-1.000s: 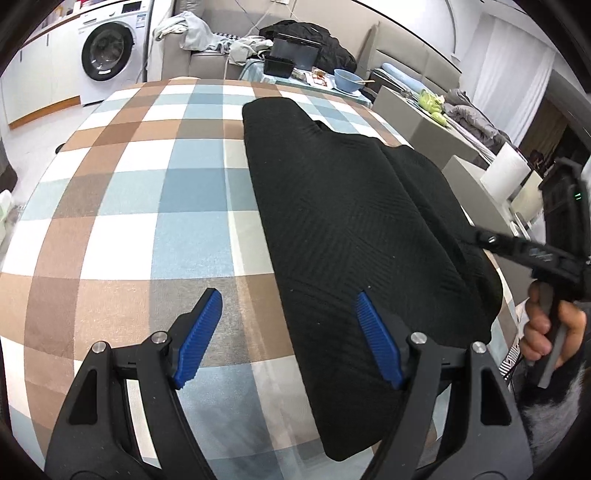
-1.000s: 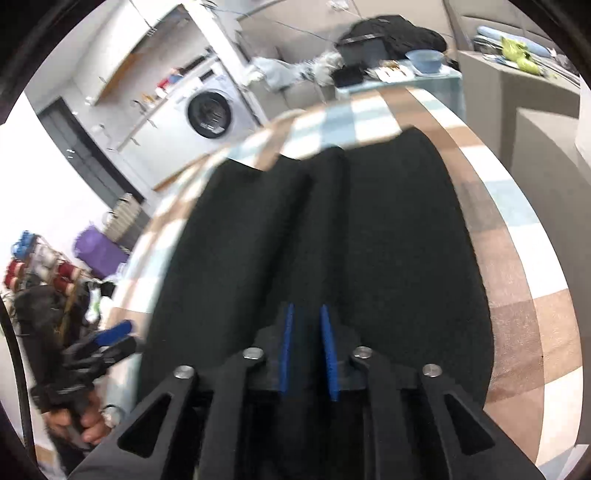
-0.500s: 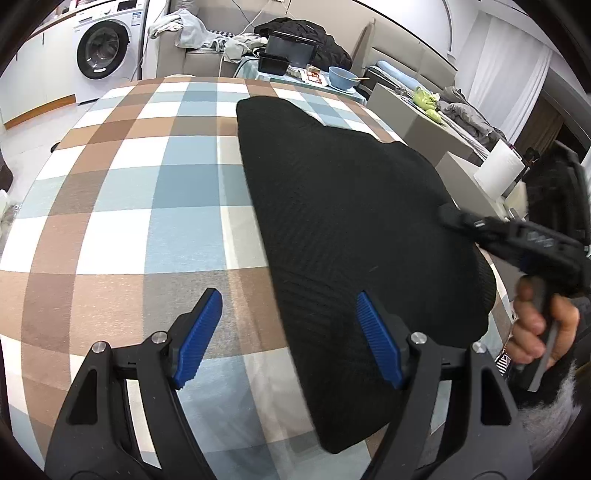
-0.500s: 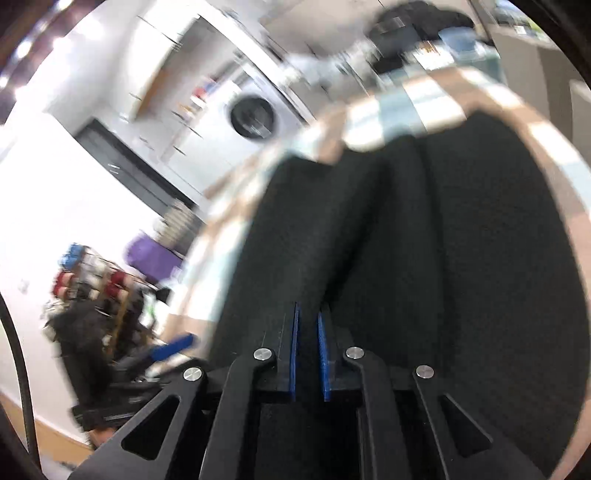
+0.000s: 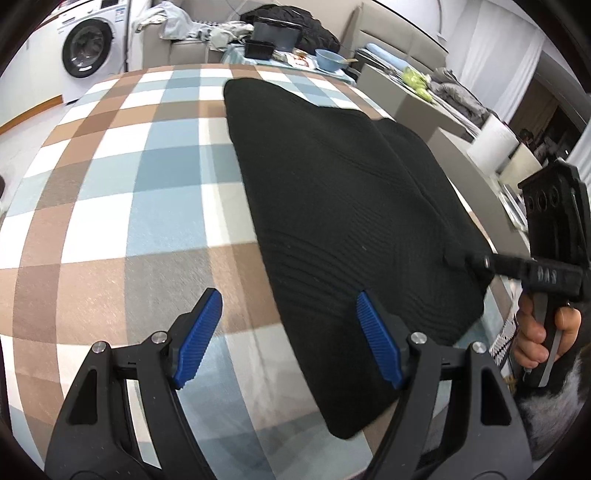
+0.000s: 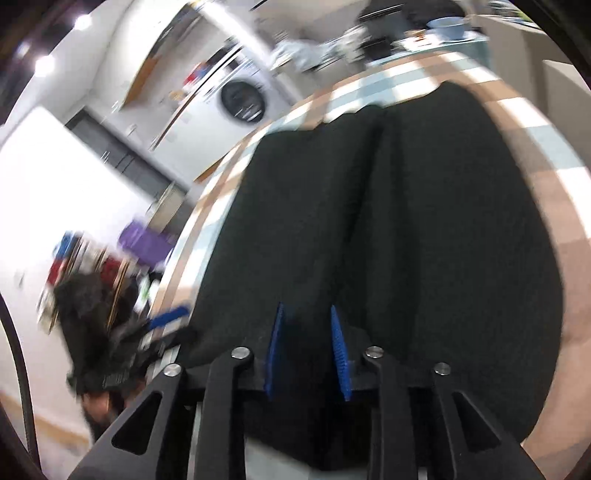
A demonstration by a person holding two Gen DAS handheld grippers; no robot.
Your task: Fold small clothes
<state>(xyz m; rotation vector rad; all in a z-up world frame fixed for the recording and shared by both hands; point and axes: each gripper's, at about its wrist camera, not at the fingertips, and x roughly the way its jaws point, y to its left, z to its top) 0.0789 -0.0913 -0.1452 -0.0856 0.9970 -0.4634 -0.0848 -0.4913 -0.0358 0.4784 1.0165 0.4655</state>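
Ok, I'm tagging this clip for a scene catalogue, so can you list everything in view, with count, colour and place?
garment: one, black knit, lying on the right half of the table
tablecloth: one, brown, blue and white check, covering the table
washing machine: one, white, far left by the wall
bowl: one, light blue, on a low table behind
clothes heap: one, grey and white, on the sofa behind
paper roll: one, white, far right
left tool: one, black with blue pads, open, above the cloth and the garment's near edge
right tool: one, black with blue pads, jaws opening, garment fabric between them
hand: one, gripping the right tool's handle
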